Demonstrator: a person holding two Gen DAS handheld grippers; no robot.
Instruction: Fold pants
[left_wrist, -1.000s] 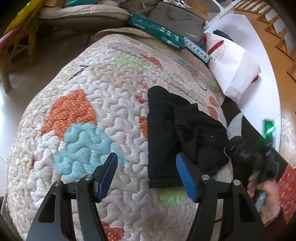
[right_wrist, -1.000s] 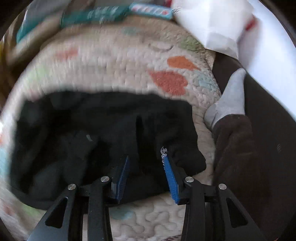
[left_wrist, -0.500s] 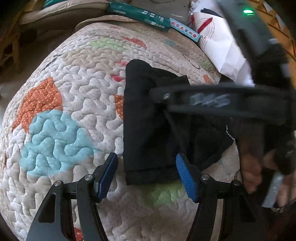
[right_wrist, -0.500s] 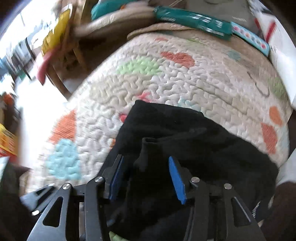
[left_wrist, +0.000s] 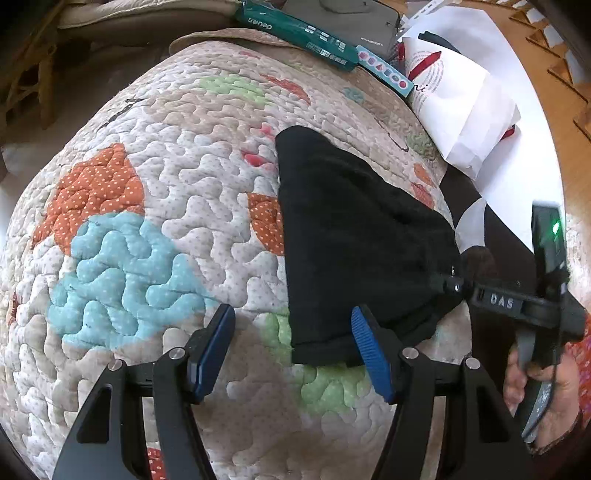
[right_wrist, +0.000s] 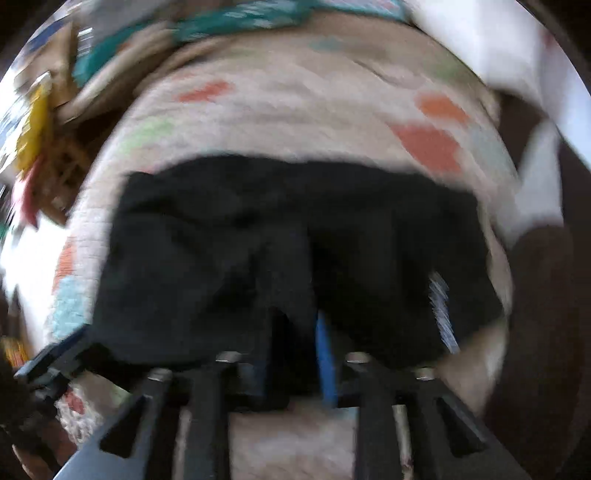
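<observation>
Lying folded on the quilt (left_wrist: 155, 192): black pants (left_wrist: 354, 236) | left gripper (left_wrist: 295, 349) fingers spread, empty | right gripper (right_wrist: 295, 350) closing, pants edge between fingers, grip unclear

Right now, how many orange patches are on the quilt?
3 clearly on the quilt: a big one at left, one beside the pants, small ones far right. More may be hidden.

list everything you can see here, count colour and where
pants: one, black, folded on the quilt, right of centre
quilt: one, beige with orange, blue and green patches, under the pants
long box: one, teal, at the quilt's far edge
paper bag: one, white with red print, far right
left gripper: blue pads apart, over the quilt at the pants' near edge
right gripper: jaws closing around black cloth
hand: one, holding the right gripper's handle
</observation>
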